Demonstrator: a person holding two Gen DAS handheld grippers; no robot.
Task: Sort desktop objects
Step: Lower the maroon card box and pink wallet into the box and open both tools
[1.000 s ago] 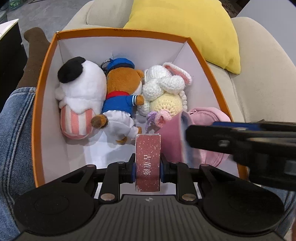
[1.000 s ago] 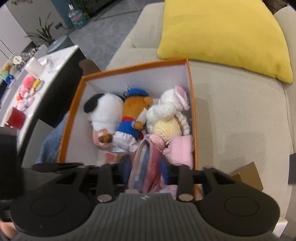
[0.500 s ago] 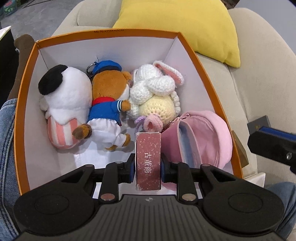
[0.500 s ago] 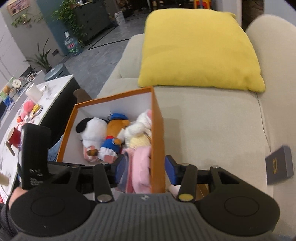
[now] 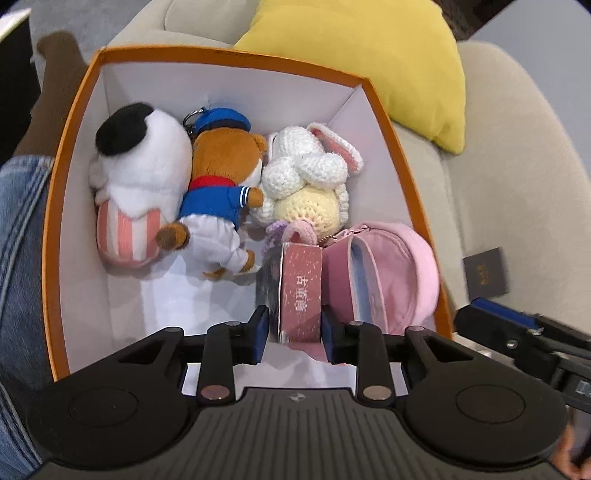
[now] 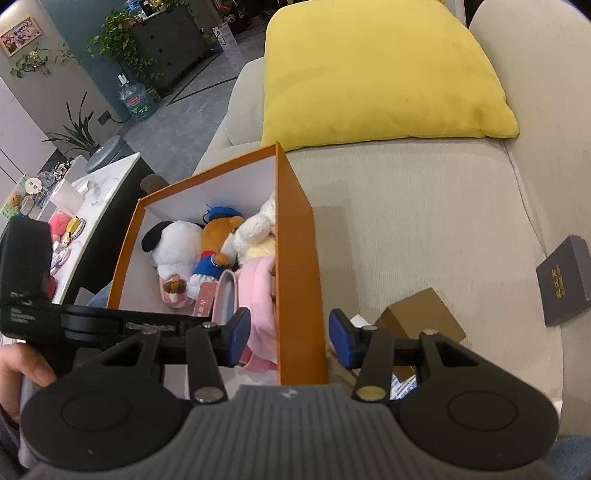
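1. Setting: a home living room.
2. Seating: a beige upholstered sofa (image 6: 424,229) carries a large yellow cushion (image 6: 373,70).
3. Furniture: a marble-topped low table (image 6: 96,199) stands beside the sofa, bearing small household clutter.
4. Background: a dark cabinet (image 6: 166,44), potted plants (image 6: 74,129), a water-dispenser bottle (image 6: 136,99) on grey floor tiles, and a framed picture (image 6: 20,35) on the wall.
5. Domestic contents: an orange box (image 5: 402,173) on the sofa holds plush toys (image 5: 218,192).
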